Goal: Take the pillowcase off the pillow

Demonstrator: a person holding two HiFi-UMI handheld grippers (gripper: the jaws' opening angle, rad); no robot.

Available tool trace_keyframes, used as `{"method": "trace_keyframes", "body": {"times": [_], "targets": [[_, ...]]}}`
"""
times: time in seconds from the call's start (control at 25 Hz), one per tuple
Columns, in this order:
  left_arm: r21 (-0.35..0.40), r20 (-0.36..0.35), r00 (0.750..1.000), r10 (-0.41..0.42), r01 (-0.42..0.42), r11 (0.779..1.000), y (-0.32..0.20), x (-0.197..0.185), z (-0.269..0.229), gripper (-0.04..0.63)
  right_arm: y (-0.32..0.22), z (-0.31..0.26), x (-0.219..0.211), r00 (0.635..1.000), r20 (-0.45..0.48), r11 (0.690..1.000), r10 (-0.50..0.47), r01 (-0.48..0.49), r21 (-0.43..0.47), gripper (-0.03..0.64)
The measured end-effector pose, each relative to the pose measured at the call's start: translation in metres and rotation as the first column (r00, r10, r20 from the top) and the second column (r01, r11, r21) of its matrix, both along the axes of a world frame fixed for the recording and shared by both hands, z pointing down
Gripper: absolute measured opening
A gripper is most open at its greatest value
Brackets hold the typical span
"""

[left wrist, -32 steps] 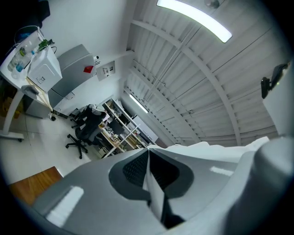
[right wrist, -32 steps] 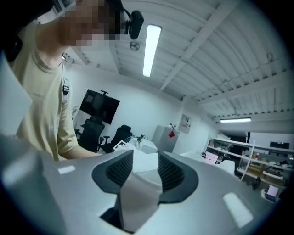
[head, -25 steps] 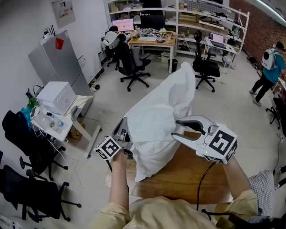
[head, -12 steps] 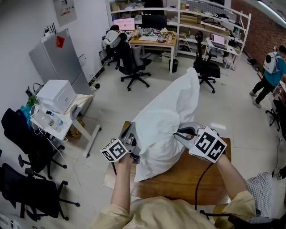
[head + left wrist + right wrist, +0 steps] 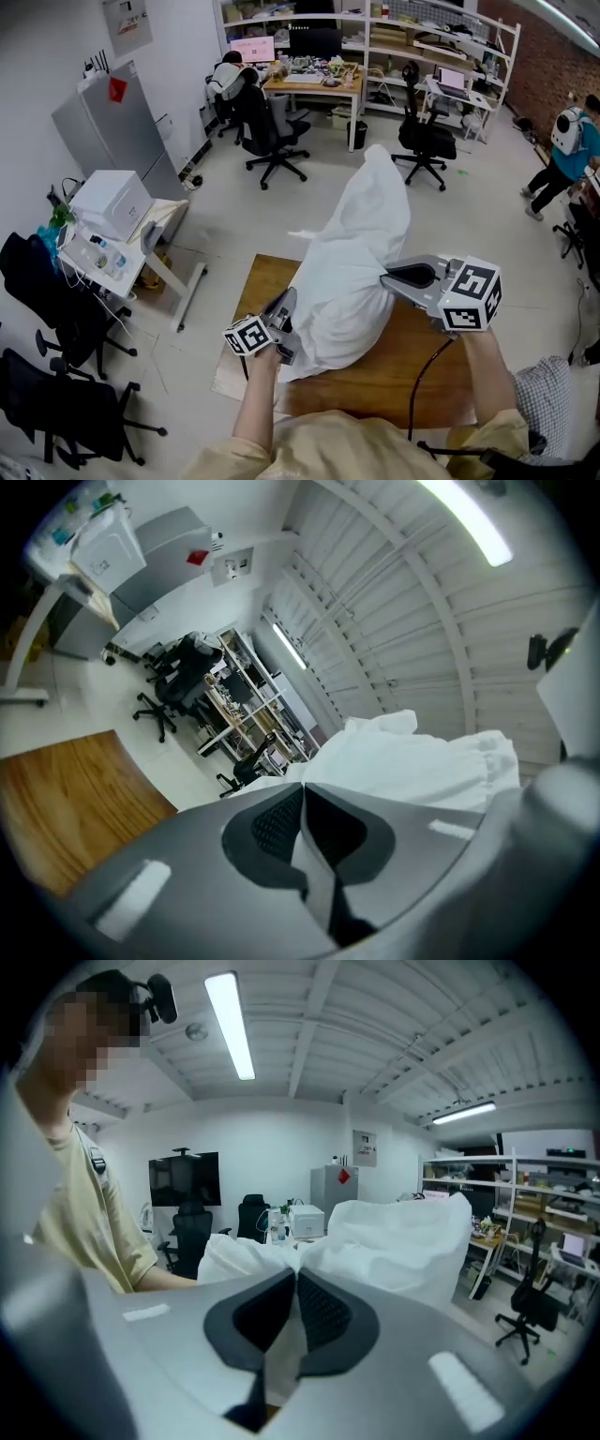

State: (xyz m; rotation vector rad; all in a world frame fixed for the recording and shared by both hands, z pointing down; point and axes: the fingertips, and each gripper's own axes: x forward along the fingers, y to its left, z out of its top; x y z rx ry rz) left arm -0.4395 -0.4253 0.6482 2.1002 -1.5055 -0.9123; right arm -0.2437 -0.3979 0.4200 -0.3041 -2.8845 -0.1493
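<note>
A pillow in a white pillowcase [image 5: 352, 262] stands on end over the wooden table [image 5: 412, 375], its top pointing away from me. My left gripper [image 5: 287, 305] is at its lower left corner, shut on a strip of the white cloth [image 5: 314, 874]. At the pillow's right side, my right gripper [image 5: 384, 277] has its jaws closing tight on a pinch of the pillowcase [image 5: 281, 1354]. Bunched white fabric [image 5: 394, 1232] fills the space beyond those jaws. The left gripper view shows the pillowcase [image 5: 412, 761] rising past its own shut jaws [image 5: 302, 785].
Black office chairs [image 5: 56, 328] stand at the left by a small table with a white printer [image 5: 111, 204]. A grey cabinet [image 5: 112, 131] is against the wall. Desks, shelves and chairs [image 5: 272, 131] line the back. A person with a backpack [image 5: 567, 141] stands at the right.
My right gripper went from open beside the pillow to shut on its right side, then drew right. The left gripper sank lower. The pillow now stands more upright.
</note>
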Motion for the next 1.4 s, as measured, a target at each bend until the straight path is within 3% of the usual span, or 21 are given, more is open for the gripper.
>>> {"method": "trace_keyframes", "body": {"times": [0.2,0.36,0.4,0.48,0.52,0.56,0.64,0.72,0.8,0.84,1.04,1.12,1.4], "targets": [[-0.06,-0.01,0.999,-0.046,0.045,0.997,-0.008,-0.013,0.023,0.005,-0.002,0.016,-0.003,0.999,-0.047,0.998,0.011,-0.008,0.069,0.011],[-0.084,-0.015,0.999,-0.052,0.05,0.995,-0.012,-0.021,0.026,0.003,0.004,0.012,-0.014,0.999,-0.025,0.991,0.02,-0.016,0.132,0.038],[-0.085,-0.014,0.998,-0.054,0.052,0.995,-0.01,-0.022,0.03,0.003,0.007,0.013,-0.013,1.0,-0.016,0.989,0.019,-0.016,0.144,0.065],[-0.083,-0.013,0.998,-0.054,0.053,0.995,-0.008,-0.022,0.033,0.003,0.008,0.012,-0.008,1.0,-0.005,0.987,0.019,-0.018,0.157,0.233],[-0.08,-0.014,0.999,-0.053,0.052,0.995,-0.007,-0.022,0.031,0.003,0.006,0.007,-0.005,1.0,0.001,0.987,0.022,-0.022,0.159,0.28],[-0.084,-0.017,0.998,-0.053,0.052,0.995,-0.008,-0.024,0.03,0.003,0.003,-0.001,-0.004,1.0,0.007,0.987,0.026,-0.026,0.159,0.283],[-0.095,-0.022,0.998,-0.056,0.054,0.994,-0.009,-0.029,0.031,0.003,-0.001,-0.013,-0.003,0.999,0.019,0.986,0.033,-0.036,0.161,0.279],[-0.094,-0.024,0.998,-0.052,0.049,0.994,-0.008,-0.028,0.034,0.003,0.001,-0.015,-0.003,0.999,0.028,0.986,0.034,-0.038,0.161,0.235],[-0.039,-0.031,0.999,-0.016,0.014,0.999,-0.01,-0.017,0.025,0.003,0.003,-0.014,-0.004,0.999,0.022,0.987,0.028,-0.031,0.155,0.133],[-0.019,-0.031,1.0,-0.002,0.001,1.0,-0.01,-0.012,0.021,0.003,0.005,-0.011,-0.006,1.0,0.007,0.988,0.024,-0.024,0.152,0.124],[-0.118,-0.016,0.999,-0.03,0.028,0.993,-0.01,-0.012,0.044,0.003,0.004,0.026,-0.016,0.984,-0.174,0.976,0.042,-0.003,0.217,0.106],[-0.129,-0.012,1.0,-0.024,0.022,0.991,-0.009,-0.009,0.051,0.003,0.002,0.036,-0.015,0.977,-0.203,0.975,0.061,-0.015,0.222,0.042],[-0.124,-0.01,1.0,-0.011,0.01,0.992,-0.008,-0.007,0.061,0.005,0.004,0.025,-0.008,0.983,-0.148,0.971,0.108,-0.073,0.227,0.008]]}}
